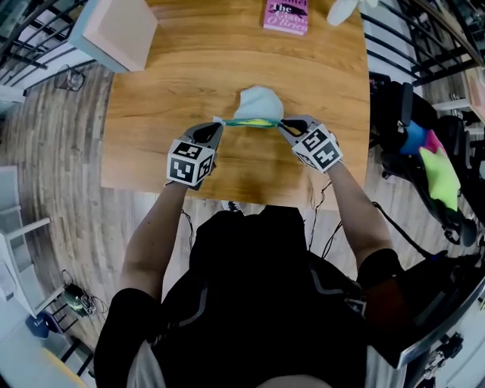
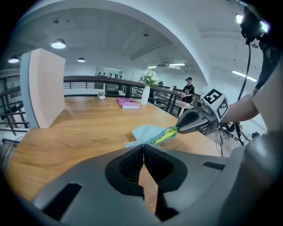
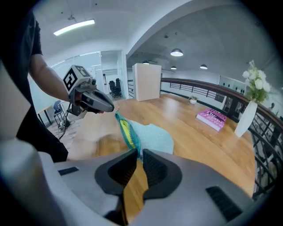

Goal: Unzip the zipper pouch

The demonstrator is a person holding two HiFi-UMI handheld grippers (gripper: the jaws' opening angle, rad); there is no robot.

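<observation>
A light blue zipper pouch (image 1: 258,104) hangs stretched between my two grippers over the wooden table (image 1: 151,114). Its zipper edge runs from one gripper to the other, and a yellow-green lining shows along it (image 2: 164,136). My left gripper (image 1: 218,124) is shut on the pouch's left end, where a thin blue tab sticks out from between the jaws (image 2: 142,145). My right gripper (image 1: 282,124) is shut on the pouch's right end; in the right gripper view the zipper edge (image 3: 126,130) runs into the closed jaws (image 3: 138,152). The pouch body (image 3: 154,137) sags toward the far side.
A pink book (image 1: 286,17) and a white vase (image 1: 342,10) sit at the table's far edge. A tall white box (image 1: 120,32) stands at the far left corner. A chair with bright cloths (image 1: 439,174) stands off the table's right side. A person (image 2: 189,90) stands far off.
</observation>
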